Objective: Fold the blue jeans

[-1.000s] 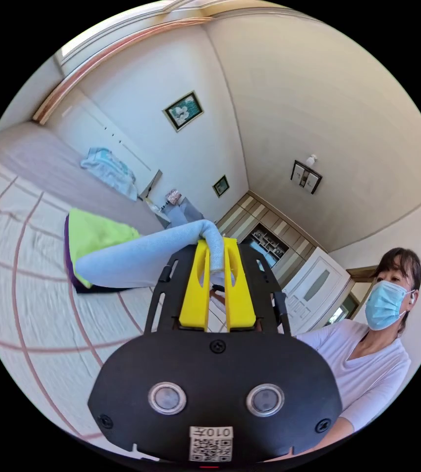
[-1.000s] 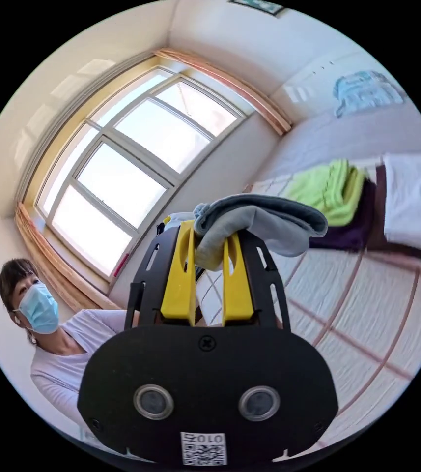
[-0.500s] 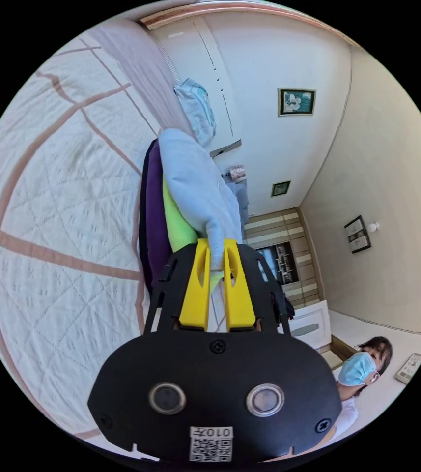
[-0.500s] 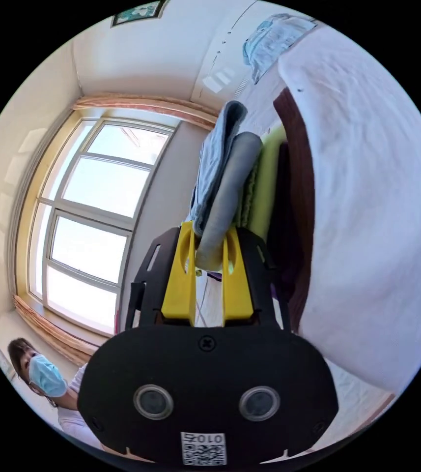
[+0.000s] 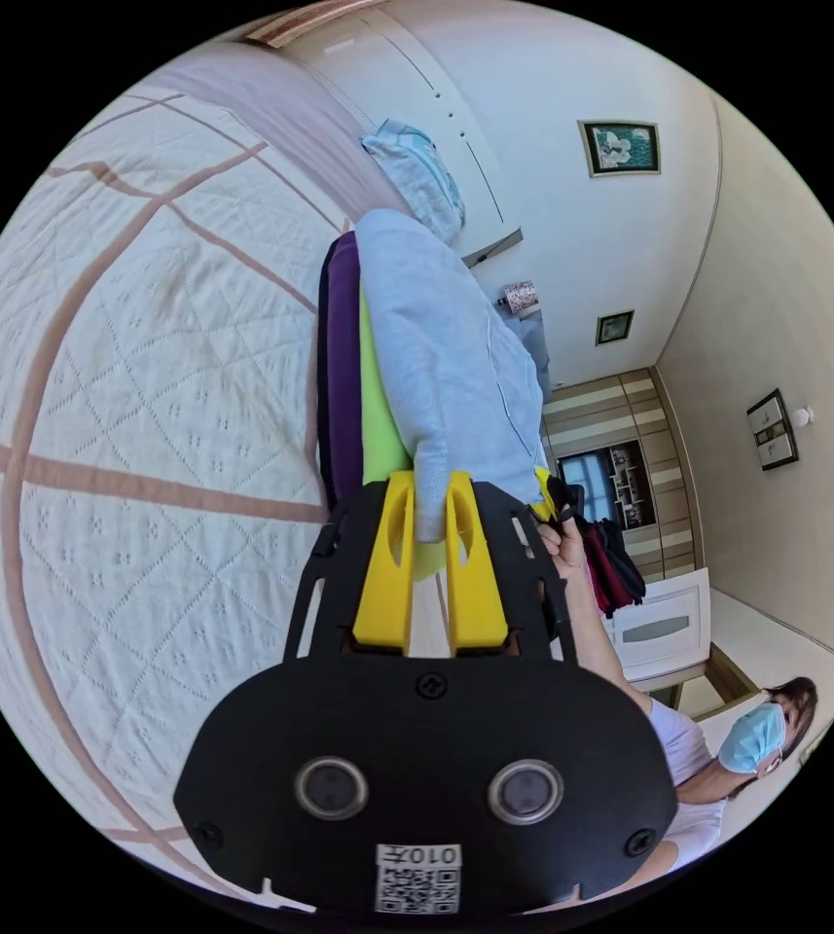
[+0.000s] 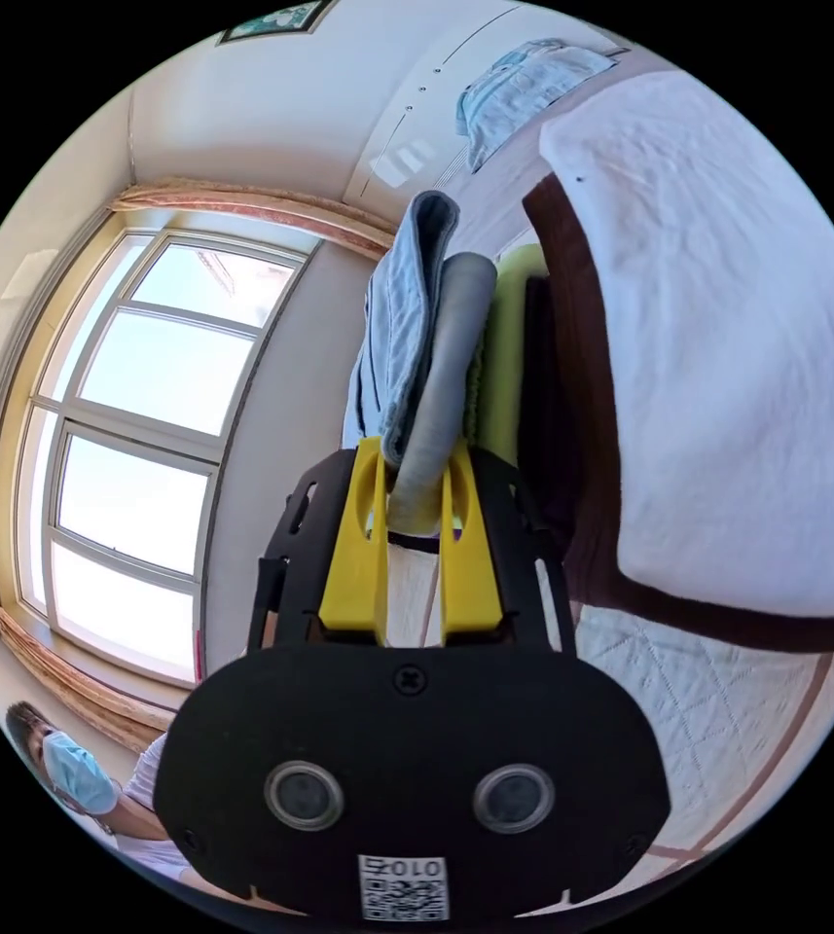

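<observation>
So compared to a second ago, both cameras have swung hard: back then the folded jeans were up in the air with the room and window behind them, and now they're right against the stack of folded clothes on the bed. The lime green piece and the dark purple one under it are pressed right up next to the denim in the left gripper view. Most of that shift is the hands rolling over, but the jeans did close in on the pile. My read: the folding is basically done and this is the put-it-on-the-stack step, not released yet.

Left gripper: jaws narrow, pinching the end of the folded light blue denim, the bundle running away from it alongside the stack. The person's other hand peeks in just past its jaws.

Right gripper: jaws also close together, clamped on the thick folded edge of the jeans, with the green layer just beside it and a white folded piece with a brown border next along the bed.

Both grippers look rolled sideways, so I'd guess they need to level out before letting go, or the fold could flop open.
</observation>
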A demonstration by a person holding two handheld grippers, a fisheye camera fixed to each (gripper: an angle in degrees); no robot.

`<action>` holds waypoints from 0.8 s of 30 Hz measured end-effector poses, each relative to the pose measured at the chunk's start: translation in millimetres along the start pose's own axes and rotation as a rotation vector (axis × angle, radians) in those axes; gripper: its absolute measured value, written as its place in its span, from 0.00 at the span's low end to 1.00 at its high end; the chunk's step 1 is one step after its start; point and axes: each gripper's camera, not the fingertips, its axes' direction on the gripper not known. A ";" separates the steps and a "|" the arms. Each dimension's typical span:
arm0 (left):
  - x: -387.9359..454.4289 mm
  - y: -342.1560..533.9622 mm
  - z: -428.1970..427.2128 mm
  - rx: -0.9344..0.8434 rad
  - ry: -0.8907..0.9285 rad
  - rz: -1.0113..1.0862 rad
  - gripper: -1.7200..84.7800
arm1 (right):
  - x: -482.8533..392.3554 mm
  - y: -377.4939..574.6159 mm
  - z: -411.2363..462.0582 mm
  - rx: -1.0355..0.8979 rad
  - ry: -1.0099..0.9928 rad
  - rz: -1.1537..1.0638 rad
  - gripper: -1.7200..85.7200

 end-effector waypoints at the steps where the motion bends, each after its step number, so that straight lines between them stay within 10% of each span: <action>1: 11.1 5.5 -2.8 0.038 -0.021 0.007 0.10 | -4.9 5.6 0.7 0.014 -0.014 0.009 0.12; 8: 113.7 75.0 -80.6 0.241 -0.255 0.172 0.11 | -61.9 102.9 -47.4 0.025 0.069 -0.164 0.09; 15: 258.1 327.2 -188.7 0.434 -0.563 0.614 0.10 | -138.0 337.9 -85.0 0.226 0.321 -0.601 0.10; 24: 216.0 552.1 -209.4 0.423 -1.073 0.351 0.12 | -181.7 527.4 -21.5 0.215 0.410 -0.716 0.09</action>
